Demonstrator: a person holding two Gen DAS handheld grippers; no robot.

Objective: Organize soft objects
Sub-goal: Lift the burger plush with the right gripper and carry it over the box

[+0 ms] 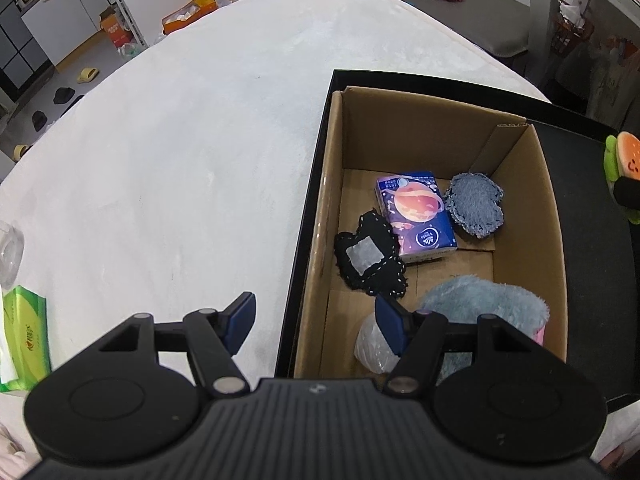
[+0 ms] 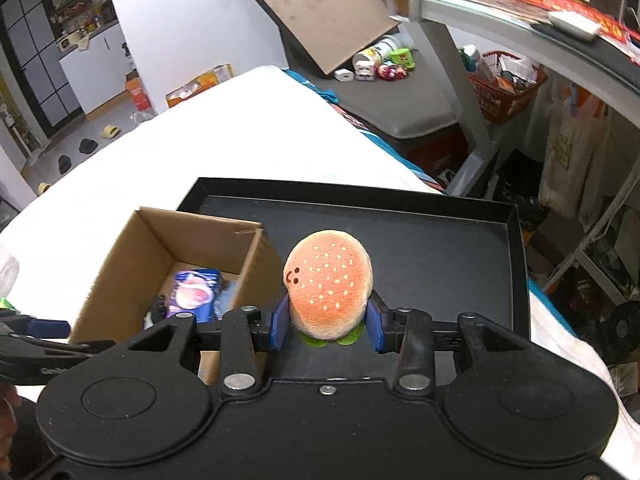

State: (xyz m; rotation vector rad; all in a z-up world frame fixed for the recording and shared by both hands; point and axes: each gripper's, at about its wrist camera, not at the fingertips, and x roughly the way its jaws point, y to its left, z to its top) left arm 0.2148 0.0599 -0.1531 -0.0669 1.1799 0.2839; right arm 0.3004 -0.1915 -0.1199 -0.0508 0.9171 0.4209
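A cardboard box point(image 1: 528, 216) stands in a black tray point(image 1: 308, 216) on the white bed. In it lie a purple tissue pack point(image 1: 416, 216), a black fabric patch point(image 1: 370, 256), a denim patch point(image 1: 476, 210), a fluffy blue cloth point(image 1: 488, 298) and a clear bag point(image 1: 374, 346). My left gripper point(image 1: 316, 320) is open and empty over the box's near left wall. My right gripper point(image 2: 328, 324) is shut on a plush hamburger point(image 2: 330, 284) above the tray point(image 2: 440, 256), right of the box point(image 2: 160, 248). The plush also shows in the left wrist view point(image 1: 624, 164).
A green tissue pack point(image 1: 24, 336) lies at the bed's left edge. Beyond the bed are a dark bench with toys point(image 2: 384, 68), a metal desk frame point(image 2: 448, 60), an orange basket point(image 2: 504, 92) and slippers on the floor point(image 1: 86, 75).
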